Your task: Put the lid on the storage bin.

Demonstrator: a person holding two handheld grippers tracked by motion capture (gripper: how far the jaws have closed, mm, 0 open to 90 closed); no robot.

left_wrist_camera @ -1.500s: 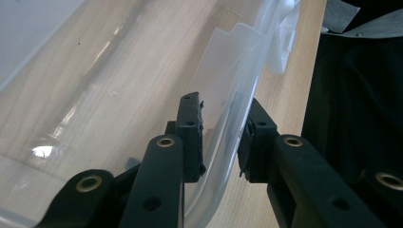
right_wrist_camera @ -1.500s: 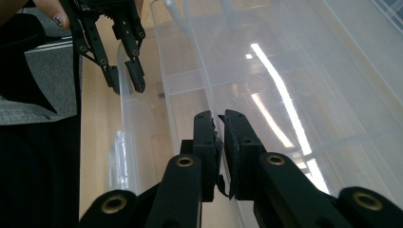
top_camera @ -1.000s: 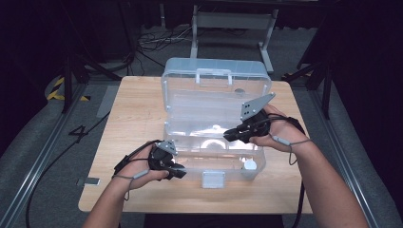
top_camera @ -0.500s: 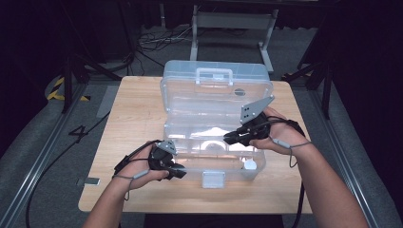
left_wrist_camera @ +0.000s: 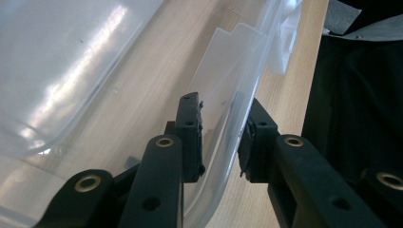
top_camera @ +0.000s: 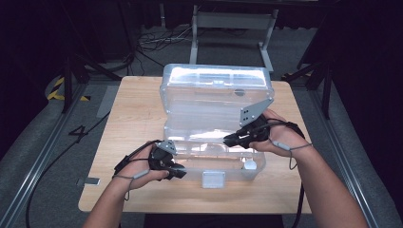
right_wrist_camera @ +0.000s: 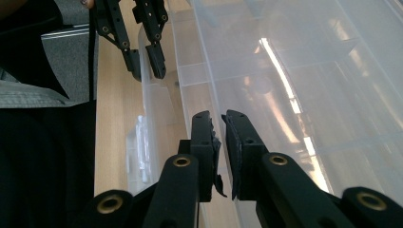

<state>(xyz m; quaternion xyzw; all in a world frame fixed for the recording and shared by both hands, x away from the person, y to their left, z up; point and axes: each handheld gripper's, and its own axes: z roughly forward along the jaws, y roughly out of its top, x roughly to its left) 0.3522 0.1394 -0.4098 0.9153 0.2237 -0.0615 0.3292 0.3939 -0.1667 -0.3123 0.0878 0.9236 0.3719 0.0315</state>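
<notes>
High view: a clear plastic case (top_camera: pixel 216 102) sits mid-table (top_camera: pixel 133 118), lid raised, base holding a small white object (top_camera: pixel 249 166); cables on the floor (top_camera: pixel 157 40) beyond. The left gripper (left_wrist_camera: pixel 221 137) straddles the front wall, jaws apart, not pinching. The right gripper (right_wrist_camera: pixel 219 142), jaws nearly closed, flanks the lid's edge.

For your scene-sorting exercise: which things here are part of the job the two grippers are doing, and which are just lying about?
In the job:
- clear plastic box, lid raised
- left gripper, jaws astride the box's front wall
- right gripper, pinching the lid's edge
- table bearing the box

Lying about:
- cables on the floor
- metal stand behind the table
</notes>
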